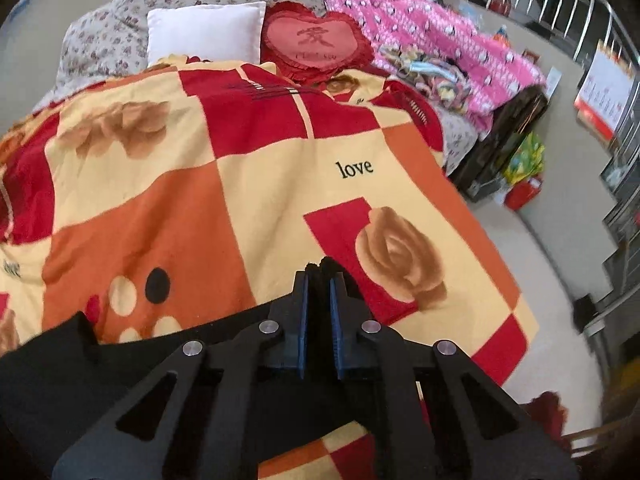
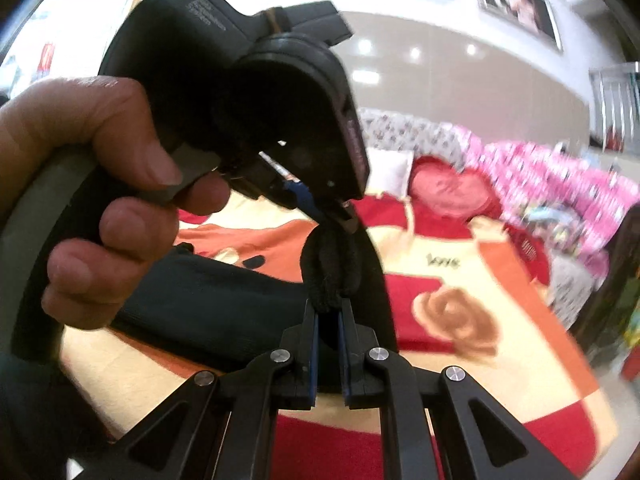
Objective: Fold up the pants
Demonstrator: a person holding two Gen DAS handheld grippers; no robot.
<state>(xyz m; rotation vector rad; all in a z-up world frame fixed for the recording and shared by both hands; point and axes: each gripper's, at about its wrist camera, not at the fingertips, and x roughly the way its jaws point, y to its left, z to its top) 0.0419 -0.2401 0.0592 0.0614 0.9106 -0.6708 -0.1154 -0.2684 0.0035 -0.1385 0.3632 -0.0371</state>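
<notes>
Nearest in the left wrist view, the left gripper (image 1: 320,270) is being squeezed tight on a bunch of the black pants (image 1: 48,364), and a bit of dark cloth is poking out past its tips. In the right wrist view, the right gripper (image 2: 330,308) is being clamped on another bunch of the same pants. The two grips are being kept very close together, the left one just above the right, with a short fat loop of cloth being stretched between them.

From there the rest of the pants is being trailed off to the left, down onto the blanket (image 1: 248,184). So the long way of the pants is running left from both tongs, and both are about as near to it. A hand (image 2: 104,200) is wrapped around the left gripper's handle.

Farther back, a white pillow (image 1: 206,32) and a red heart cushion (image 1: 316,40) are being rested at the head of the bed.
</notes>
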